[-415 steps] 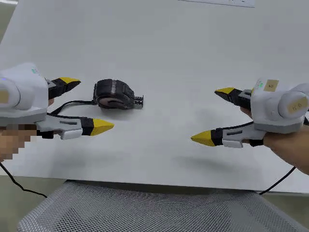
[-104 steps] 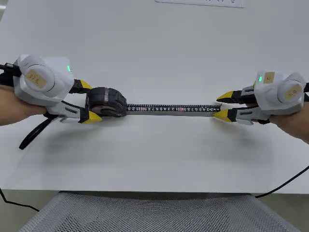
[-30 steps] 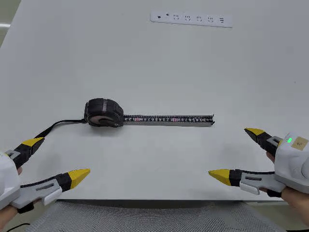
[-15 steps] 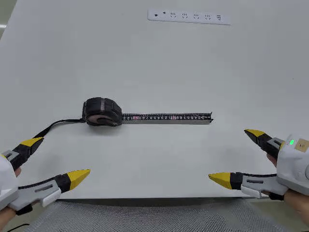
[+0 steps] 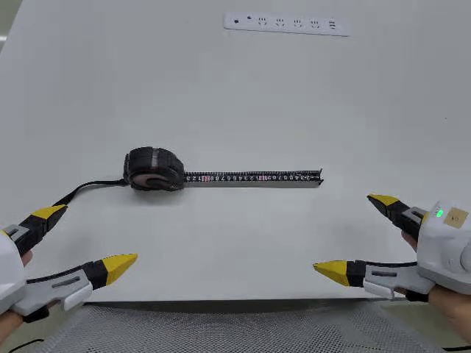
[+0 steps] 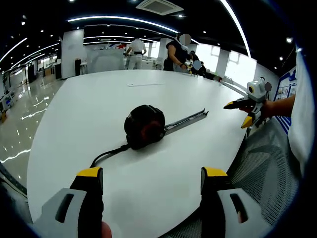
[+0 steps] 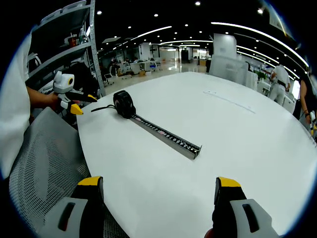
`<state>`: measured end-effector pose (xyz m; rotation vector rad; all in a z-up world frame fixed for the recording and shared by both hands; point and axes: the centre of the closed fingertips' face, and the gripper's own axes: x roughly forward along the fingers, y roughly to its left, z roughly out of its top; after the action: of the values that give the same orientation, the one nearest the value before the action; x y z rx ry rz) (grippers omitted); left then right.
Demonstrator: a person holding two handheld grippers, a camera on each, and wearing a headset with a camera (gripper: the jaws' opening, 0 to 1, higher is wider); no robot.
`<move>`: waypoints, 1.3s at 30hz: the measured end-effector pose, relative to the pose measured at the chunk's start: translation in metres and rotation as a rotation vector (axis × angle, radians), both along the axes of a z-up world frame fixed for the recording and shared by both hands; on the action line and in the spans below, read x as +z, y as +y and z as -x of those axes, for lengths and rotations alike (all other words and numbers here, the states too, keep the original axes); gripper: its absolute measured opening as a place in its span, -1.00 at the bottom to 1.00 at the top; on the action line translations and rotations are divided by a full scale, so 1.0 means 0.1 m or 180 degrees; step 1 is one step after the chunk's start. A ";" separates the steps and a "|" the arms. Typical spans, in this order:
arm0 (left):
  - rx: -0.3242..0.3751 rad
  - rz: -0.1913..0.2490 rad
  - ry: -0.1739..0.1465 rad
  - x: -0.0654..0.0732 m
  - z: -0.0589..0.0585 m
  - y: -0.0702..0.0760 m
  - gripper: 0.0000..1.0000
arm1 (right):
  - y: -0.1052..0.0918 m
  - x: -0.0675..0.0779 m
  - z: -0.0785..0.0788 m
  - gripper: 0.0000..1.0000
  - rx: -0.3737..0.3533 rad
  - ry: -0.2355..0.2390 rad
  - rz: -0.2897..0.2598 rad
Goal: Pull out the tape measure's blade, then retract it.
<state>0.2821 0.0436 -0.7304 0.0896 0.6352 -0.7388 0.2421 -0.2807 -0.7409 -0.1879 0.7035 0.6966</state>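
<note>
The left gripper [image 5: 87, 237] is held low at the near edge of the white table [image 5: 221, 88], its two yellow-tipped jaws spread wide with nothing between them. The right gripper [image 5: 353, 234] is held the same way across from it, jaws wide apart and empty. The tape measure [image 5: 153, 170] lies on the table ahead of the left gripper, well beyond its tips and touched by neither jaw. In the left gripper view its dark round case sits ahead in the gap between the two jaws, a little toward the left one. A black strap [image 5: 85, 190] trails from the case back toward one of the left gripper's jaws and ends near its tip; whether it touches cannot be told. The blade [image 5: 254, 177] is drawn out and lies flat on the table, running from the case toward the right gripper's side. Its hooked end stops ahead of the right gripper and inward of it, well apart from both tips. In the right gripper view that end is the nearest part, ahead between the jaws, with the case at the far end close to the left gripper. A white power strip [image 5: 285, 23] lies far beyond both grippers near the table's far edge. A grey mesh seat [image 5: 221, 327] shows below the near edge, between the two grippers
</note>
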 end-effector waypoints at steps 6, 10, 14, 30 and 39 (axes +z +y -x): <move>-0.0026 -0.0021 0.0003 0.00 -0.01 -0.10 0.56 | 0.01 -0.01 0.01 0.83 0.0023 0.0011 0.0006; -0.0047 -0.0012 0.0015 0.00 -0.05 -0.20 0.58 | 0.00 -0.03 0.01 0.82 0.0036 0.0008 0.0027; -0.0076 0.0026 0.0065 -0.02 -0.08 -0.30 0.59 | 0.00 -0.03 0.00 0.83 0.0029 0.0017 0.0019; 0.0005 0.0061 0.0069 -0.04 -0.35 -0.57 0.62 | -0.02 -0.04 -0.04 0.83 0.0038 0.0021 0.0015; 0.0145 0.0113 0.0061 -0.05 -0.53 -0.62 0.59 | -0.08 -0.01 -0.06 0.83 -0.0019 0.0006 -0.0005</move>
<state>0.3353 -0.0187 -0.7352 0.0353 0.6403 -0.7073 0.2482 -0.2891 -0.7423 -0.1836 0.7050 0.6919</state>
